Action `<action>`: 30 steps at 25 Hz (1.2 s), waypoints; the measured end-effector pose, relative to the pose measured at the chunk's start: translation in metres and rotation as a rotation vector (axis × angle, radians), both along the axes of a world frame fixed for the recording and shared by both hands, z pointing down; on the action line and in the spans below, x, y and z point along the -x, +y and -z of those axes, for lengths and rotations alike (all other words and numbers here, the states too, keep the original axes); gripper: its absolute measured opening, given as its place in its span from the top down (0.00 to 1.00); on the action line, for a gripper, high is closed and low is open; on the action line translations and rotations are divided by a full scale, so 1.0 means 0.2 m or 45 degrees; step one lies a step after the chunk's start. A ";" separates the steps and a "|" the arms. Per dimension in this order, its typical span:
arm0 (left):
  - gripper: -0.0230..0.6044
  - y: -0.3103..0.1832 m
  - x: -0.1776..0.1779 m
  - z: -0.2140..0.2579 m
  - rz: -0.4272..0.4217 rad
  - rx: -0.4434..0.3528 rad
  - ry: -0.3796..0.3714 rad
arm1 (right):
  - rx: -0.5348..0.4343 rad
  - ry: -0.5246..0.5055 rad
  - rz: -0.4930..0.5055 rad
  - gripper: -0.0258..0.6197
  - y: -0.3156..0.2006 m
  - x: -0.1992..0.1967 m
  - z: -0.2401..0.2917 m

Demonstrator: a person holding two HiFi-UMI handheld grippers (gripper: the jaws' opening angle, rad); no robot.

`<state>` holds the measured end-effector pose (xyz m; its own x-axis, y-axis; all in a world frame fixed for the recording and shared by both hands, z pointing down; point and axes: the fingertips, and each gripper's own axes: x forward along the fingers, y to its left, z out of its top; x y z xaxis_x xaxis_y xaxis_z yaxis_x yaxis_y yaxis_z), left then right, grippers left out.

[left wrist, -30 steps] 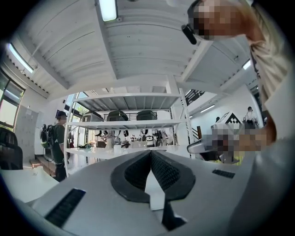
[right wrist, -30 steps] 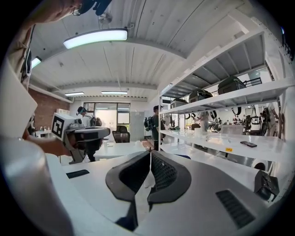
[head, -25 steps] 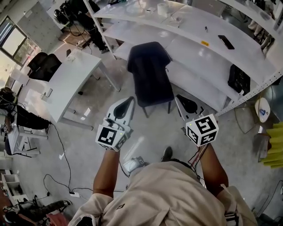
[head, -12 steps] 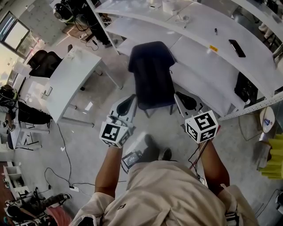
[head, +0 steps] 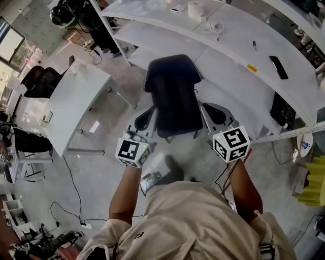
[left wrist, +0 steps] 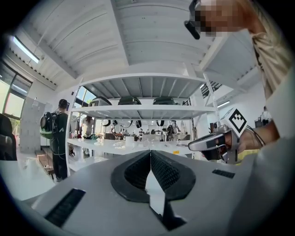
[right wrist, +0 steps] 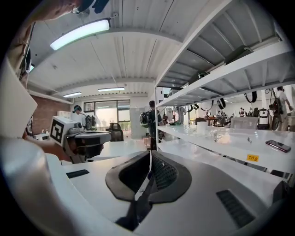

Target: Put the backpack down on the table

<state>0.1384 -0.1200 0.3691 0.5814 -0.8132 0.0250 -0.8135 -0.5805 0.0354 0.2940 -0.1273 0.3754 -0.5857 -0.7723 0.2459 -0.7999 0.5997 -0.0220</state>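
Observation:
A dark navy backpack (head: 172,96) hangs in the air between my two grippers, in front of a long white table (head: 228,56) with shelves above it. My left gripper (head: 146,116) is at the backpack's left side, shut on a dark strap (left wrist: 168,216) that runs down from its closed jaws. My right gripper (head: 215,114) is at the backpack's right side, shut on the other strap (right wrist: 138,203). The bag's body does not show in either gripper view. Each gripper view catches the opposite gripper: the right gripper (left wrist: 216,143) and the left gripper (right wrist: 87,138).
On the long table lie a phone (head: 279,67), a white roll (head: 195,9) and small items. A black bag (head: 283,109) sits on its lower level. A white desk (head: 76,99) stands at left, with cables on the floor. A person with a backpack (left wrist: 54,133) stands far off.
Both grippers have carried the hanging backpack forward, closer to the long white table. The person's foot has stepped forward under the bag. Both grips are unchanged.

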 end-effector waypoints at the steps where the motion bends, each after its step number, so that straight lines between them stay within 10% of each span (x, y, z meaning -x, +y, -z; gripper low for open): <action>1: 0.94 -0.05 0.02 -0.01 -0.006 0.004 0.005 | 0.006 0.001 -0.008 0.92 -0.05 0.01 -0.01; 19: 0.94 -0.70 0.20 -0.52 0.068 0.242 -0.028 | 0.166 -0.012 0.035 0.91 -0.73 0.17 -0.46; 24: 0.93 -0.91 0.21 -0.86 0.156 0.400 -0.040 | 0.297 -0.033 0.092 0.69 -0.98 0.18 -0.76; 30: 0.59 -1.11 0.11 -1.39 0.216 0.590 -0.037 | 0.453 -0.012 0.102 0.62 -1.23 0.16 -1.29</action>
